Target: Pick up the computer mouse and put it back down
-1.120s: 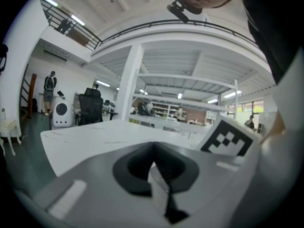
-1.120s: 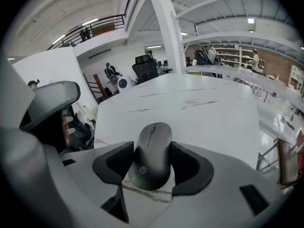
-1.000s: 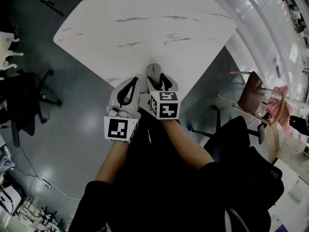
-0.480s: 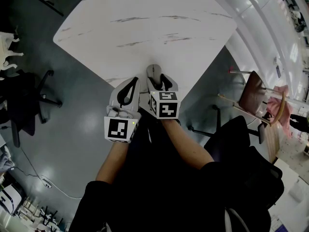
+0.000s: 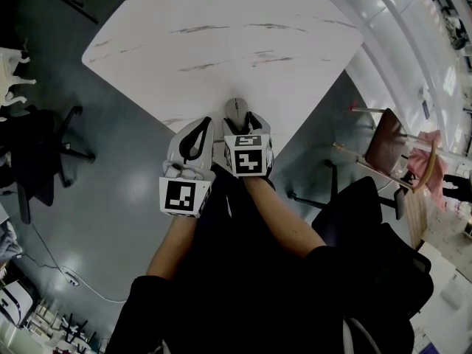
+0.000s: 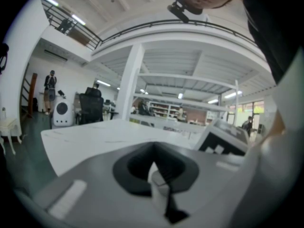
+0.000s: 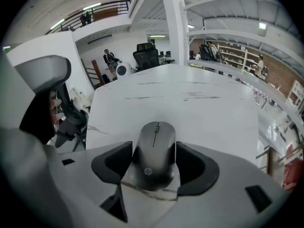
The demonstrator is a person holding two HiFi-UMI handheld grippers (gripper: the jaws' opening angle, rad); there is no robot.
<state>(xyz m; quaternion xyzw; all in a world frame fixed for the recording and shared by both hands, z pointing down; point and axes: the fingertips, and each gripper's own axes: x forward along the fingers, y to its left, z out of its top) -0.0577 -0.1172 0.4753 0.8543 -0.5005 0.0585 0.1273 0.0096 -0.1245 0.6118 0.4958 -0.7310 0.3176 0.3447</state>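
Right hand-held gripper [image 7: 153, 164] clasps the grey computer mouse [image 7: 154, 148] at the near corner of the white table [image 5: 221, 35]; left hand-held gripper [image 6: 155, 169] is just beside, jaws together, empty.

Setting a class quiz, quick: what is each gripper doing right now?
Left gripper: shut, holding nothing.
Right gripper: shut on the mouse, which rests on the table.
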